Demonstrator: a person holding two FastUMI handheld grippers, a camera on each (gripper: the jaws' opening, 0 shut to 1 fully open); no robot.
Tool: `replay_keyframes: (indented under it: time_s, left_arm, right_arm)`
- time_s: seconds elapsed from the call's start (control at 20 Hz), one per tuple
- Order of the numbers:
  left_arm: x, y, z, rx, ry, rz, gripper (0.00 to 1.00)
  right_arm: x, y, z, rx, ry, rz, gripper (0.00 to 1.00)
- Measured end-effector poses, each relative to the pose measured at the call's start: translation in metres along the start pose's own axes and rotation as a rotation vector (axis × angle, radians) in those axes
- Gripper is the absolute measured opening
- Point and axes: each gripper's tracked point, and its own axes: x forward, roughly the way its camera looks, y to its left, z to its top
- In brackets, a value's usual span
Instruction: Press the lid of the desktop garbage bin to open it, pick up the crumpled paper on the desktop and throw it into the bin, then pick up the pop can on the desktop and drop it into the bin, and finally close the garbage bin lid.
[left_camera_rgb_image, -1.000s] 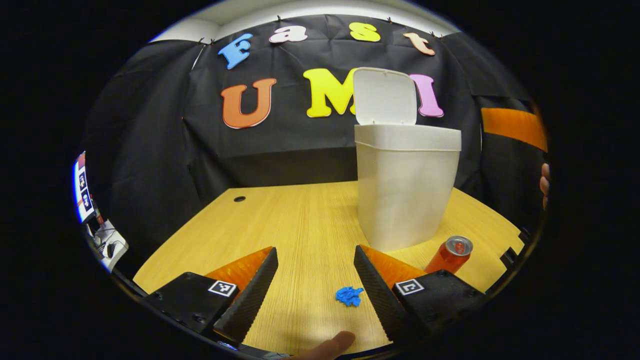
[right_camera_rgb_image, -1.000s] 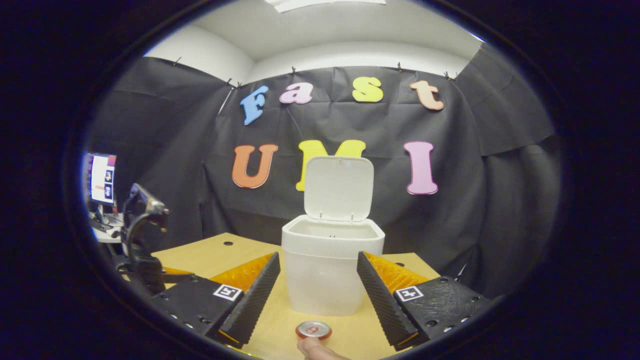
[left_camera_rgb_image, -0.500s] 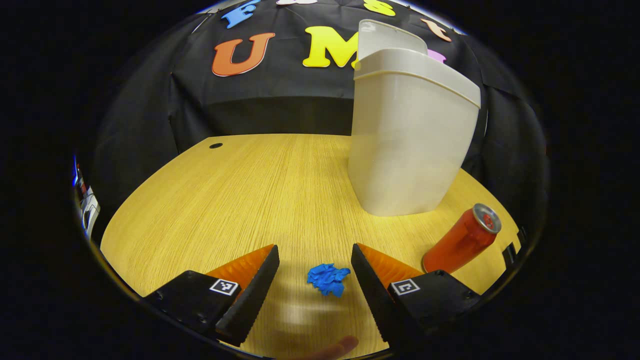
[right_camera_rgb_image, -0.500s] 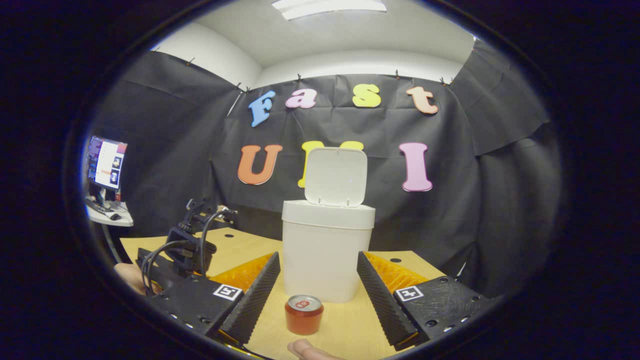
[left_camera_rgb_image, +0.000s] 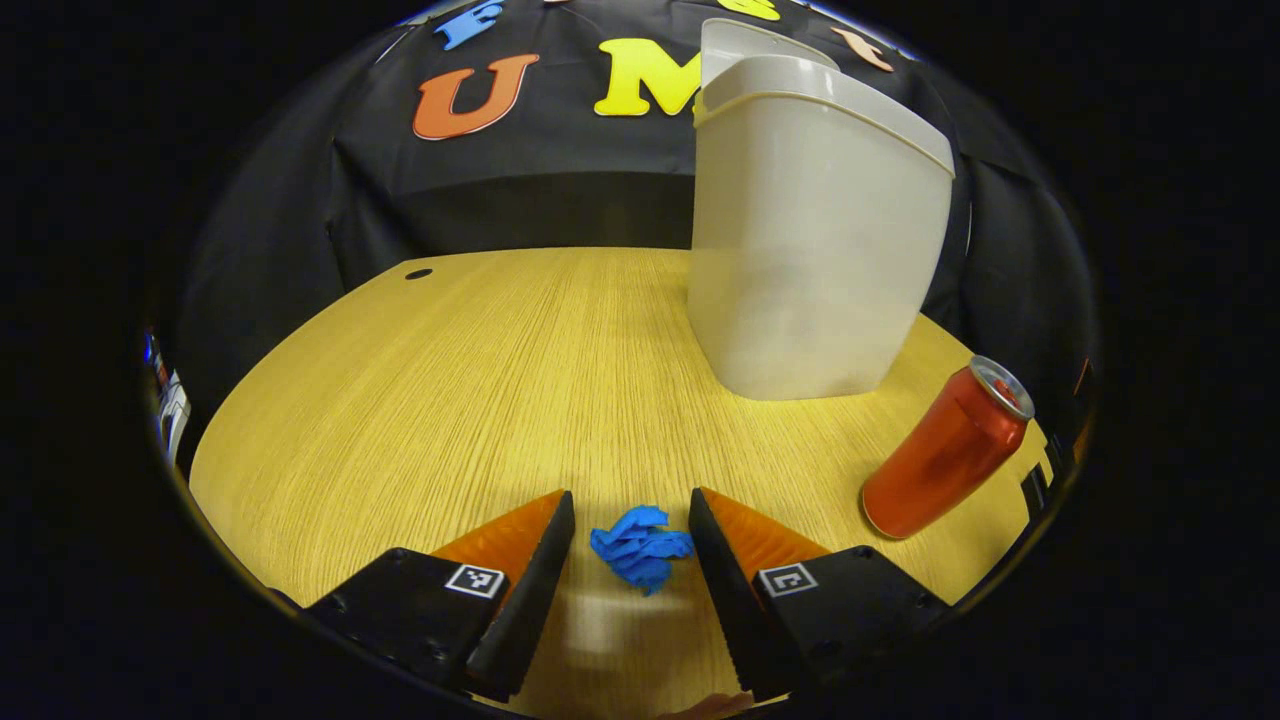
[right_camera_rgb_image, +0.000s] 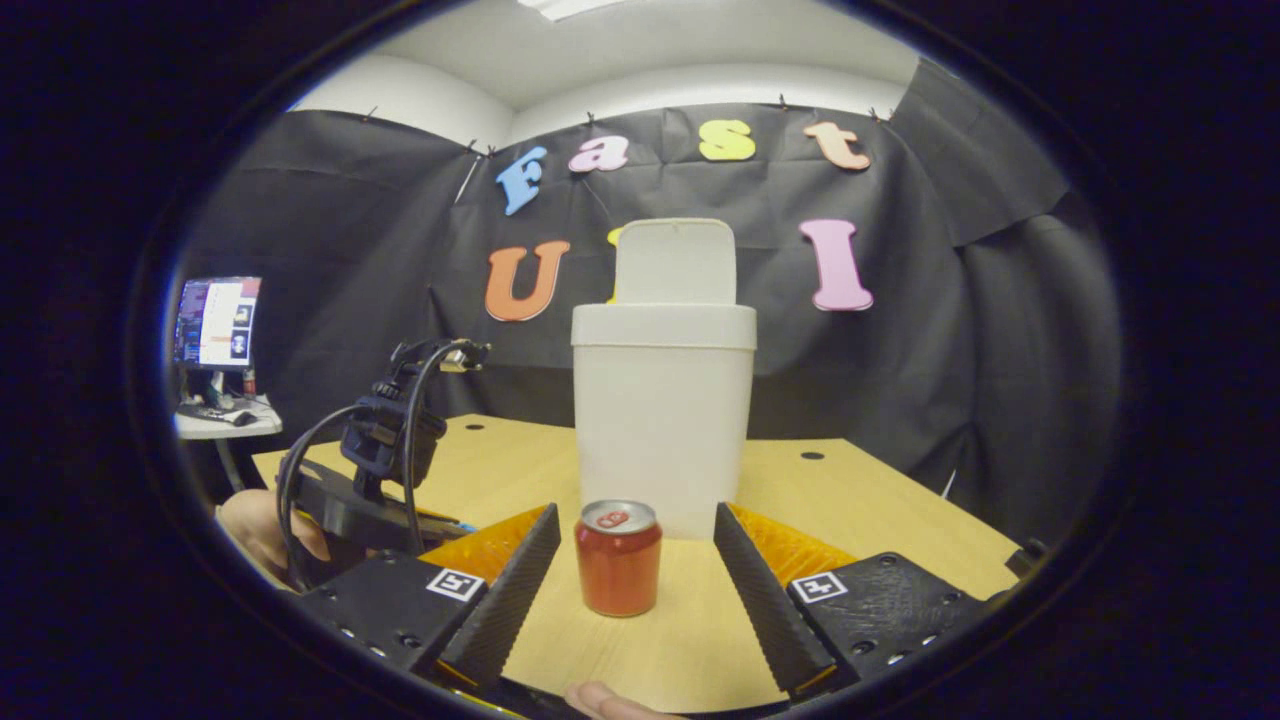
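Left gripper view: the left gripper (left_camera_rgb_image: 628, 545) straddles the crumpled paper (left_camera_rgb_image: 640, 546), fingers apart, not yet pinching. Right gripper view: the right gripper (right_camera_rgb_image: 637, 560) gapes before the pop can (right_camera_rgb_image: 618, 557); bin (right_camera_rgb_image: 663, 400) lid (right_camera_rgb_image: 673, 261) up, both items still outside.

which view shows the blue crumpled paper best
The left gripper view: the small blue crumpled paper lies on the wooden desktop between the left tongs, near and unobstructed. The right gripper view faces the red can and white bin.
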Motion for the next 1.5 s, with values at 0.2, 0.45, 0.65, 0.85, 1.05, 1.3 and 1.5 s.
replay_keyframes:
  time_s: [0.2,0.45,0.65,0.85,1.05,1.3,1.5]
  left_arm:
    - [0.003,-0.002,0.002,0.009,-0.01,-0.003,0.63]
    - [0.003,0.0,-0.001,0.001,0.009,0.012,0.53]
    - [0.003,0.002,-0.001,-0.01,0.011,0.011,0.46]
    - [0.004,0.003,0.0,-0.016,0.01,0.014,0.41]
    - [0.004,0.003,0.0,-0.015,0.009,0.015,0.4]
    - [0.008,0.004,0.004,-0.009,0.002,0.018,0.4]
    - [-0.005,-0.004,0.024,-0.007,-0.059,0.03,0.4]
  right_arm:
    - [0.011,-0.007,-0.023,0.044,0.078,-0.019,0.95]
    - [0.026,0.001,-0.049,0.059,0.179,-0.008,0.95]
    - [0.041,0.008,-0.058,0.059,0.232,-0.006,0.95]
    - [0.063,0.013,-0.065,0.039,0.264,-0.028,0.96]
    - [0.075,0.016,-0.073,0.037,0.294,-0.035,0.94]
    - [0.07,0.017,-0.049,0.039,0.247,-0.038,0.79]
    - [0.057,0.012,0.002,0.024,0.127,-0.023,0.78]
